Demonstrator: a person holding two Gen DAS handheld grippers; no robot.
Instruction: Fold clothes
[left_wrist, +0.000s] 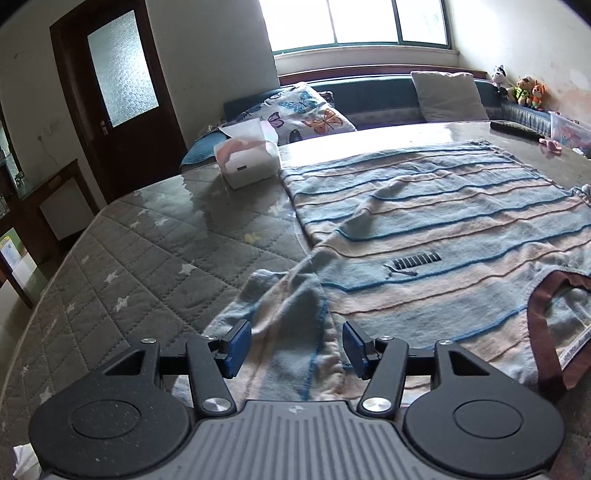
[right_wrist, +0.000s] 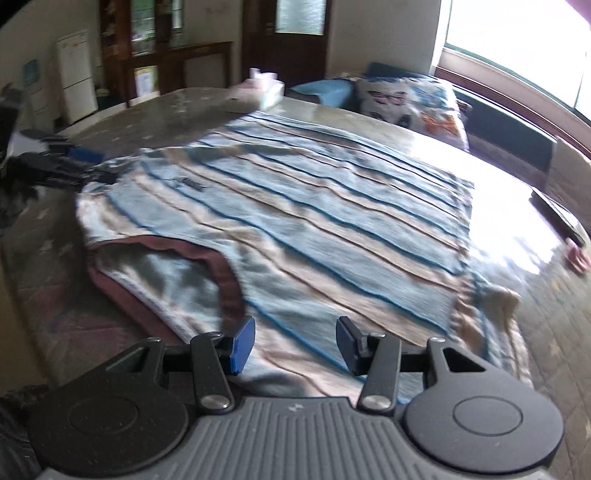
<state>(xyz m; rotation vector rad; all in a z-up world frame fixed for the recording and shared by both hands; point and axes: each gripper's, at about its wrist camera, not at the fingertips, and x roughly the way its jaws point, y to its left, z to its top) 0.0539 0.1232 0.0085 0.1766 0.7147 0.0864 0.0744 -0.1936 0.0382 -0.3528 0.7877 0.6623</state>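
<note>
left gripper (left_wrist: 295, 349) jaws wide, sleeve (left_wrist: 291, 314) between | right gripper (right_wrist: 295, 347) jaws wide, over striped shirt (right_wrist: 295, 206)

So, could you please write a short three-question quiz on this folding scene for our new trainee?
1. True or false: both the left gripper and the right gripper are open.
2. What colour is the collar of the striped shirt?
3. What lies between the left gripper's fingers: A) the sleeve, B) the tissue box, C) the butterfly pillow?

Key: 1 true; 2 brown; 3 A.
</note>
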